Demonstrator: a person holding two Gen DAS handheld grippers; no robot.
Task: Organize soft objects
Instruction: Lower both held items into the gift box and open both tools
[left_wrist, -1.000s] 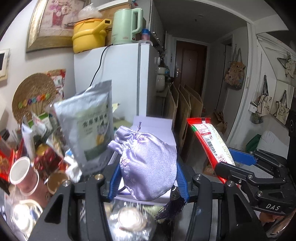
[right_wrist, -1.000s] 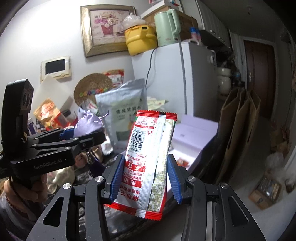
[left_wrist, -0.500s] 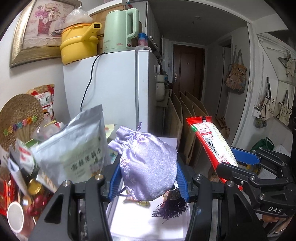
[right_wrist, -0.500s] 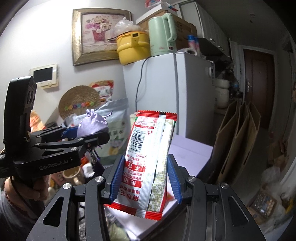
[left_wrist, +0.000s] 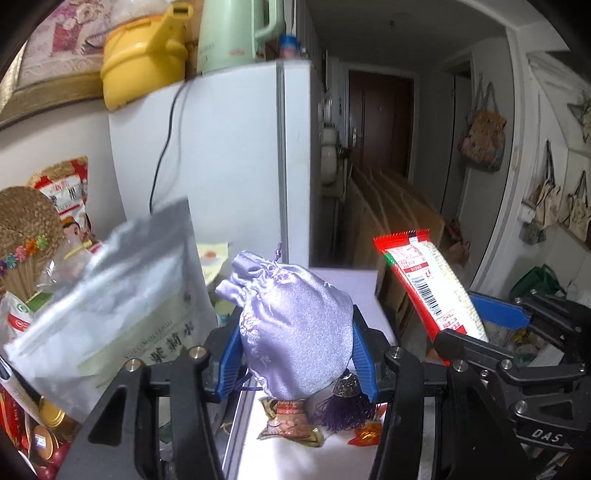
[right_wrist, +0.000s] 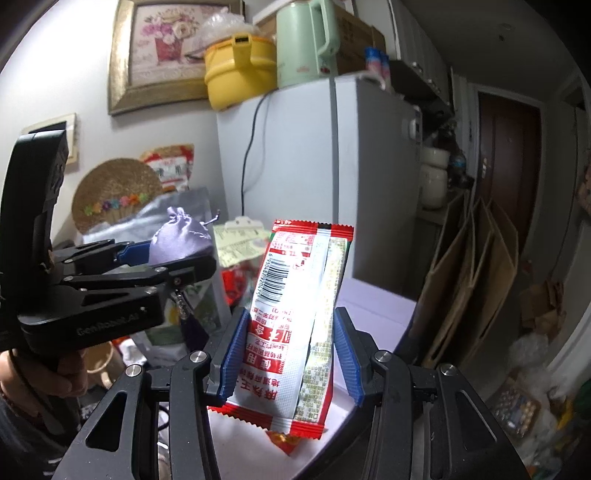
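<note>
The left tongs (left_wrist: 295, 354) pinch a lilac pouch (left_wrist: 291, 325) by its belly, its tassel hanging free below. The right tongs (right_wrist: 288, 354) clamp a red snack packet (right_wrist: 295, 325) upright at its lower half, likely to keep it from folding. Both hang above the white table (left_wrist: 343, 461), right of the silver bag (left_wrist: 107, 302). A few small wrappers (left_wrist: 291, 424) lie below; the table's far edge drops toward the hallway.
</note>
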